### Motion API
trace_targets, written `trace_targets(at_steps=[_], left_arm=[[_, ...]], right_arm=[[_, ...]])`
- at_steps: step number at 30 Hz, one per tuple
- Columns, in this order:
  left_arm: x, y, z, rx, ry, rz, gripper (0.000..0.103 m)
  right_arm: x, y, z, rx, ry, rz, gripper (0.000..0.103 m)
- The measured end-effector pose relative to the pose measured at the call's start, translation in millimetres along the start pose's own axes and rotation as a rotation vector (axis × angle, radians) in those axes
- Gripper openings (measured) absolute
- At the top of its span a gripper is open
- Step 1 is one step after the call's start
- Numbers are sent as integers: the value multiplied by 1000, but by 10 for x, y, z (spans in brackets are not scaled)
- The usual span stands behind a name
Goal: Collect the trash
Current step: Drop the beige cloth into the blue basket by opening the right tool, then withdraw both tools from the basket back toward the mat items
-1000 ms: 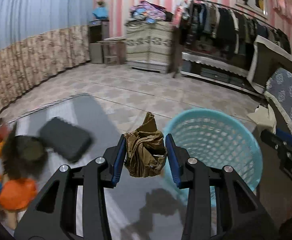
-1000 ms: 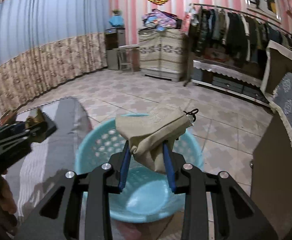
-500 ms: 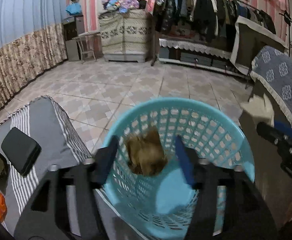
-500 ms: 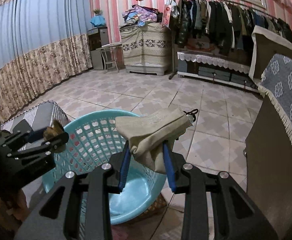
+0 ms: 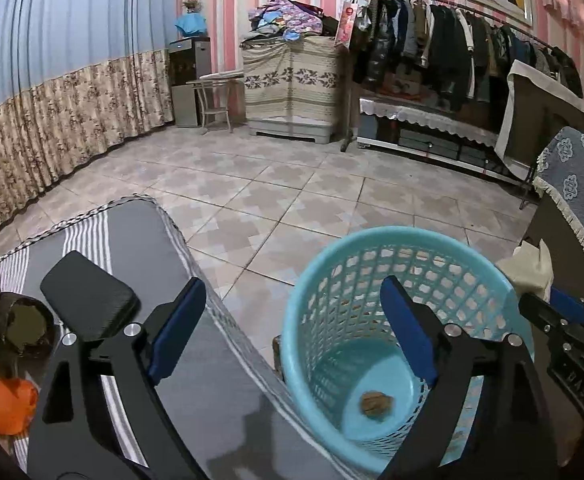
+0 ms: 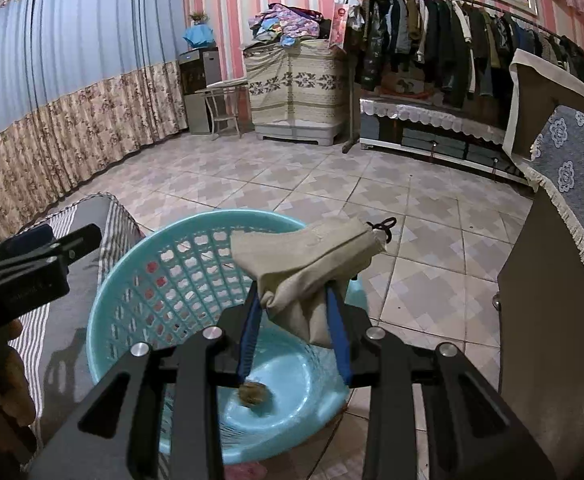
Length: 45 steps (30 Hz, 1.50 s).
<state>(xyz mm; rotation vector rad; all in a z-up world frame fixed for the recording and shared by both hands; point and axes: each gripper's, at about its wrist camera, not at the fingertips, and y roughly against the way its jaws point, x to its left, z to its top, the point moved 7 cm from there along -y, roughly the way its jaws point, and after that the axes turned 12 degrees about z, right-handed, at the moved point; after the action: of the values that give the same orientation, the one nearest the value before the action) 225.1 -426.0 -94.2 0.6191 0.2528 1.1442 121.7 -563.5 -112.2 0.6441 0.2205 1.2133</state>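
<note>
A light blue plastic basket (image 5: 376,248) (image 6: 131,280) stands on the tiled floor beside a grey striped bench. A crumpled brown wad (image 5: 376,403) (image 6: 253,394) lies on the basket's bottom. My left gripper (image 5: 292,312) hangs over the basket's near rim, its jaws opening wide with nothing between them. My right gripper (image 6: 294,300) is shut on a beige drawstring pouch (image 6: 312,264), held above the basket's right side. That pouch (image 5: 528,268) also shows at the right edge of the left wrist view.
On the bench (image 5: 139,240) lie a black case (image 5: 87,296), a dark round object (image 5: 23,324) and orange items (image 5: 7,404). A brown cabinet with a blue patterned cloth (image 6: 572,200) stands right of the basket. A clothes rack (image 6: 452,40) lines the far wall.
The left gripper carried the brown wad from over the bench to the basket, opened, and the wad dropped to the basket's bottom. The right gripper kept its hold on the pouch over the basket.
</note>
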Motion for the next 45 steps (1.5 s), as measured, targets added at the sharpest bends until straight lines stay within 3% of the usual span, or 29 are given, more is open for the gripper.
trace_targets(at_steps=[9,18,19,22,23,30,45], left_arm=[[177,2,6,-4,-10,45,90],[261,-40,8,7,15,35,91],[268,-43,4,8,17,35,91],[305,-66,-11,12,23,37,91],[309,-70,-13,13,26,38,91],[330,-98,-27,14,26,39,91],[303,-115,-34,17,26,43,91]], right_arm=[[173,-217,13,22,16,6,32],[209,-377,30,55,2,11,36],[213,-375,33,54,-1,18,41],[228,-381,25,42,-14,9,68],[235,-375,20,37,-9,1,71],[179,-365,-14,32,-22,-24,81],[24,-244,23,4,-31,-72,81]])
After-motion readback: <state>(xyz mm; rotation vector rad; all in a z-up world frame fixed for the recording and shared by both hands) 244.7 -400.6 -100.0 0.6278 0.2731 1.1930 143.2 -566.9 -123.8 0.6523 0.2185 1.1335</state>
